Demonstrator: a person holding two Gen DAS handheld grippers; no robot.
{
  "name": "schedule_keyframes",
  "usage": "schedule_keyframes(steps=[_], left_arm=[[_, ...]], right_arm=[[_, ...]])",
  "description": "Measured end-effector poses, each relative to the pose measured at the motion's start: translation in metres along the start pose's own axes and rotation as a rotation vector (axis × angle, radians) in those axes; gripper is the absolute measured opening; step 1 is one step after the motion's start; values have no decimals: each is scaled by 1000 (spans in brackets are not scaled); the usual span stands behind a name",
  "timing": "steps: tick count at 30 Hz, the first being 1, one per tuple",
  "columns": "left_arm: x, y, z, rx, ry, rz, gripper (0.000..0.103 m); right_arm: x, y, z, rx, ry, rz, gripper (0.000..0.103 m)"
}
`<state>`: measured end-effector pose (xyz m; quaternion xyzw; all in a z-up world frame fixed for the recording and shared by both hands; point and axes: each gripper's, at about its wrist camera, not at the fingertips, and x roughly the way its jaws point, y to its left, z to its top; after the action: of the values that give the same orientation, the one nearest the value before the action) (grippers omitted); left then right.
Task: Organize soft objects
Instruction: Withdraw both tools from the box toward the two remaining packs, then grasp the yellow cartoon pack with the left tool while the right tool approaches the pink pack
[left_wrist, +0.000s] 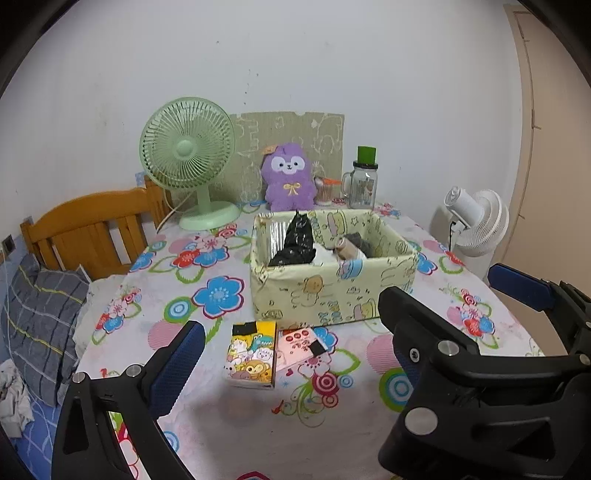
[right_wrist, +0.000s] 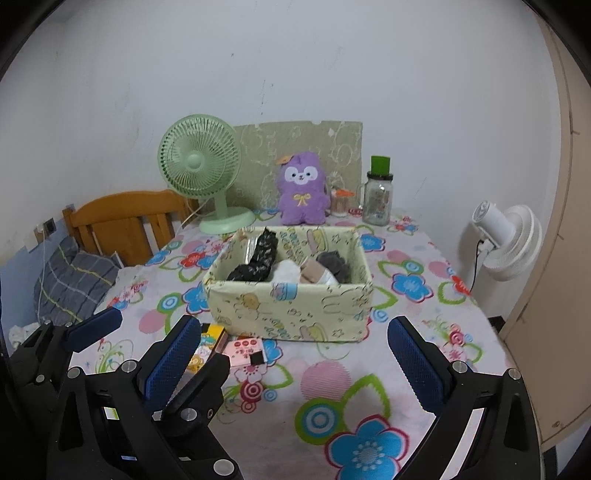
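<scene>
Both the left gripper (left_wrist: 291, 332) and the right gripper (right_wrist: 295, 350) hung spread and empty over the table (right_wrist: 332, 380) before the box (right_wrist: 291, 299), where rolled socks (right_wrist: 258, 258) already lay, probably ready for the two packets (left_wrist: 251, 354) in front.

Left gripper (left_wrist: 295, 354): matte black moulded frame with triangular cut-outs; round silver screw heads along both fingers (left_wrist: 177, 363); pads faced in dark blue, finely dimpled rubber.

Right gripper (right_wrist: 291, 363): same black frame, silver screws and blue textured pads (right_wrist: 415, 362). A small lit patch low on its left finger, possibly a display or a reflection. No skin, sleeve or cable visible.
</scene>
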<state>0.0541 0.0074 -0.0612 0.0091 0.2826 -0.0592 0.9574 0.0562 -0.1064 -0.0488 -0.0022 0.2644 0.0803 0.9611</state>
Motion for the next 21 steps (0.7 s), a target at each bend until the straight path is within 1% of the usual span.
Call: schedule_keyframes(steps=[4,7,15,21], left_arm=[[11,8,-9,5,22,-3,103],[24,17,-15,-4,52,-6,103],[57,38,-31,-20,137,34,102],[76,45,-36,5,180,47,95]], right_arm=[[9,7,-8,-7,-5,-11,102],[18,12,-14,-8,7,-7,102],[56,23,-29,-9,73,4,102],[84,26,-35,-6,133,12,100]])
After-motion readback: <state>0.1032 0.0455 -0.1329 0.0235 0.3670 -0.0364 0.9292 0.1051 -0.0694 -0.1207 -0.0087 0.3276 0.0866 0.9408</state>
